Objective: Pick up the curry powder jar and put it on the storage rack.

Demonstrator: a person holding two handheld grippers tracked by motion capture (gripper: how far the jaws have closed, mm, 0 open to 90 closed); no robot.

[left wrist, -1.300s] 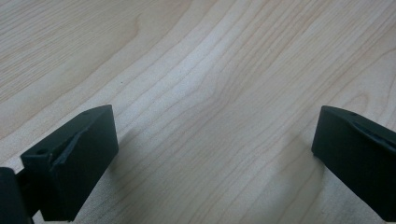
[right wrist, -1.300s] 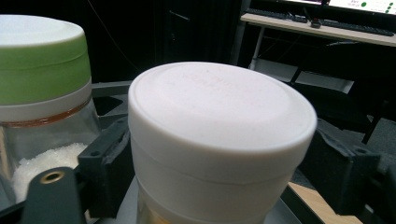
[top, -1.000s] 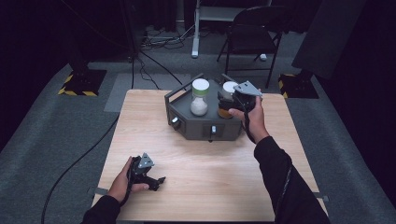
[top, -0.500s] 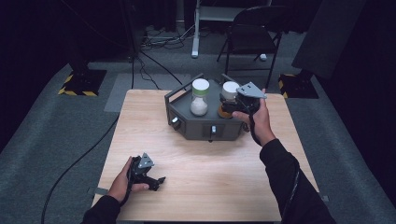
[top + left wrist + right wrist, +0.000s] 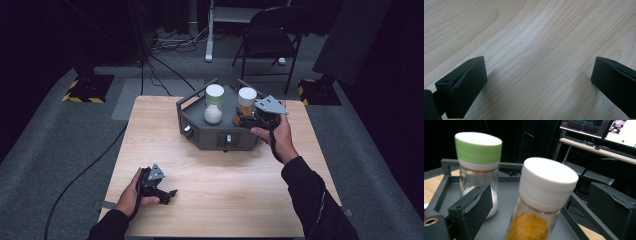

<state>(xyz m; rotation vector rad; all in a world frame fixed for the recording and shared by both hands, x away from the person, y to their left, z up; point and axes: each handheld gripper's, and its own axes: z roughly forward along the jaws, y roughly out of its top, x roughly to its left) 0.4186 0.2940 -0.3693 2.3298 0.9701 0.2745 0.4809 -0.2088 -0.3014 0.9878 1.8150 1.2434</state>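
A dark grey tray-topped box (image 5: 210, 135) stands at the back middle of the wooden table. On it are two upright glass jars: a green-capped one with white powder (image 5: 214, 104) (image 5: 478, 167) and a white-capped one with orange powder (image 5: 246, 102) (image 5: 544, 195). My right gripper (image 5: 254, 113) (image 5: 540, 187) is open at the box's right side. The white-capped jar stands between its jaws, with a gap on each side. My left gripper (image 5: 167, 194) (image 5: 537, 67) rests open on the table's near left, with bare wood between its jaws.
The tray's raised rim (image 5: 446, 185) runs around the jars. Beyond the table stand a folding chair (image 5: 272, 30), floor cables (image 5: 165, 65) and stand bases with yellow-black tape (image 5: 82, 92). Monitors (image 5: 599, 127) sit on a far desk.
My right hand and its gripper have shifted a little to the right, away from the white-capped jar, which stays upright in the tray. The left hand has kept still.
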